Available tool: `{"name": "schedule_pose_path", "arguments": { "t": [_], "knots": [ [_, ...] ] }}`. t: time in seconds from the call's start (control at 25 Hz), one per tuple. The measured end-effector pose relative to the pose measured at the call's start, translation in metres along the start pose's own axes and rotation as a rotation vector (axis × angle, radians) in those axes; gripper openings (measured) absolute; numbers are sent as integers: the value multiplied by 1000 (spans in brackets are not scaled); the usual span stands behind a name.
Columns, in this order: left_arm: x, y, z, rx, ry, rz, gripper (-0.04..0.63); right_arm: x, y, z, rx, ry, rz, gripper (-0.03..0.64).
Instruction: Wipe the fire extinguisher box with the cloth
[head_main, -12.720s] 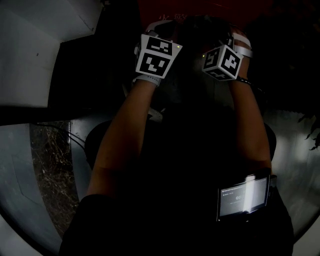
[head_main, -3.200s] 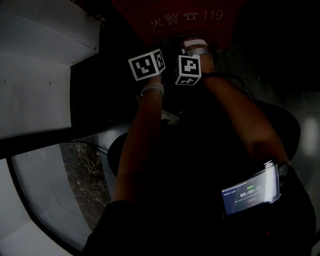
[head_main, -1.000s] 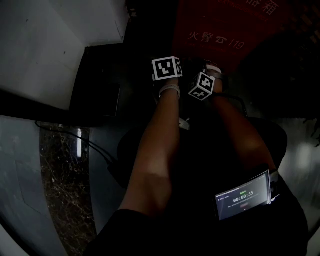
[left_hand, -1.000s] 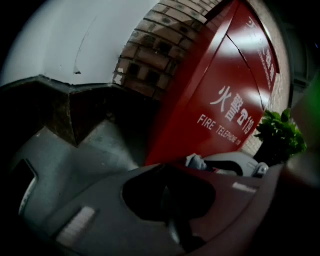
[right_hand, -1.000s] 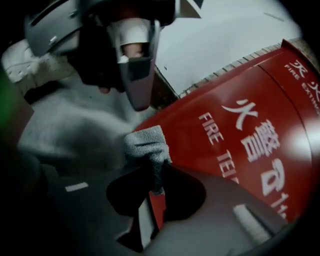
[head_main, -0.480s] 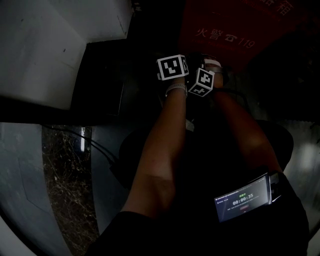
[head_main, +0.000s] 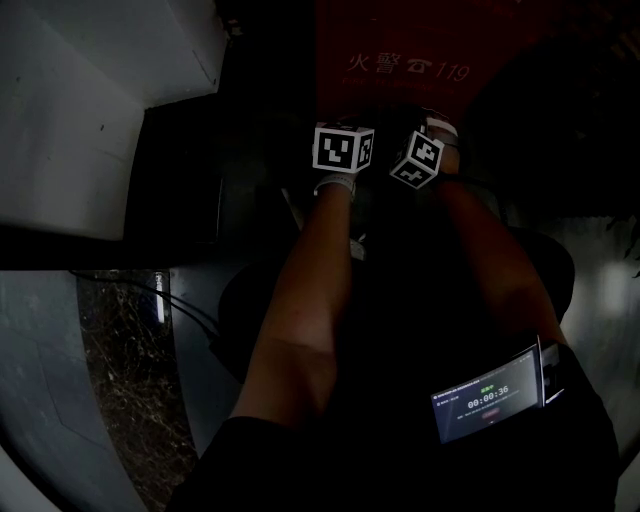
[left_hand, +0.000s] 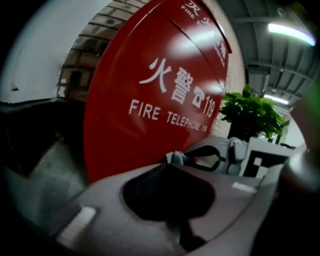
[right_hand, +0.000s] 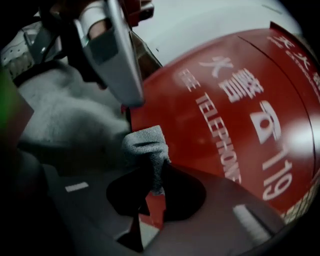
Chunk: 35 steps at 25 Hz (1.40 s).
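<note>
Fire extinguisher box (head_main: 395, 45): red, with white lettering on its front. It stands at the far side, straight ahead of both grippers.
Cloth (right_hand: 146, 145): grey, with a small bunched tuft sticking out past the right tool's tips and lying over the red front. I cannot tell whether it touches the panel.
Right gripper (right_hand: 150, 172): its jaws are closed on a fold of the cloth and aimed at the lettered panel.
Left gripper (left_hand: 167, 172): its jaws are together with nothing between them. It sits just left of the right gripper and faces the same panel.
Step in hand: probably wiping the front panel around the lettering.
Doing it well: lay the tuft flat on the paint so that fabric, not the jaw tips, meets the surface. Sweep in overlapping strokes across the lettering and out to the edges. Little cloth shows past the tips, so a firm pinch matters, or the cloth may drag out. The empty left tool is best held clear of the stroke.
Left forearm (head_main: 300, 290): bare, reaching from near to far and leaning slightly right.
Right forearm (head_main: 490, 270): bare, reaching far and leaning left, so the two marker cubes sit near each other just short of the box.
Plant (left_hand: 250, 112): green, to the right of the box.
White wall (head_main: 80, 120): to the left of the box.
Lit screen (head_main: 490, 400): near right.
</note>
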<state>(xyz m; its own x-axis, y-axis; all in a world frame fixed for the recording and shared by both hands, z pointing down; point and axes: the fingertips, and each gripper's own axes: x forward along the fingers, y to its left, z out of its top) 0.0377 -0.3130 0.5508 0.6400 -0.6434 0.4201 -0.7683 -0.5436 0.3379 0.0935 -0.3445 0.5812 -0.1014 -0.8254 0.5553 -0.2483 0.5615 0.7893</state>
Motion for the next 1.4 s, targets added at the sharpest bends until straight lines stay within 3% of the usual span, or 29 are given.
{"name": "schedule_pose_path", "arguments": {
  "t": [0.16, 0.44, 0.56, 0.72, 1.04, 1.4],
  "knots": [
    [-5, -7, 17, 28, -53, -10, 0, -3, -7, -33, 58, 64, -3, 49],
    [0, -14, 13, 88, -12, -28, 0, -11, -26, -113, 316, 221, -46, 49],
    [-2, -17, 12, 105, 0, -31, 0, -14, -30, -137, 370, 263, -67, 49],
    [-4, -28, 18, 124, -14, -55, 0, -14, -33, -149, 397, 284, -101, 50],
    [-5, -54, 37, 216, -38, -118, 0, -15, -37, -144, 593, 249, -124, 51],
    [-15, -77, 37, 246, -44, -123, 0, -20, -30, -154, 657, 258, -130, 54]
  ]
}}
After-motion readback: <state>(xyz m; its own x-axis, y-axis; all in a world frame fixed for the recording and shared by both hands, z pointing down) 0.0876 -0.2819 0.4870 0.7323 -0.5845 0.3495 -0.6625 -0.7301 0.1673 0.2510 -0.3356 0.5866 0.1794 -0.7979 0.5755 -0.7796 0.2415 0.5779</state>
